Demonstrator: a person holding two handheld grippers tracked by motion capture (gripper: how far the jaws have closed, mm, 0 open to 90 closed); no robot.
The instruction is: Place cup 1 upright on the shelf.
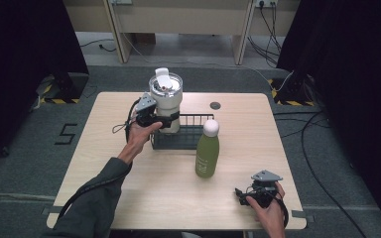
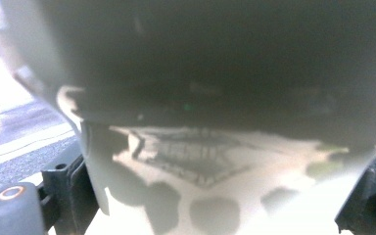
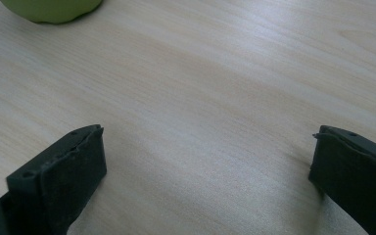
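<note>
The left hand-held gripper (image 1: 171, 120) is clamped around the lower body of a cream tumbler (image 1: 166, 101), which stands upright at the left end of a black wire basket (image 1: 191, 138) near the far edge of the table (image 1: 129, 193); whether its base rests on the basket floor cannot be told. A green bottle (image 1: 208, 148) with a white cap stands just in front of the basket. The right hand-held gripper (image 1: 240, 195) rests near the table's near right corner, jaws apart and empty.
</note>
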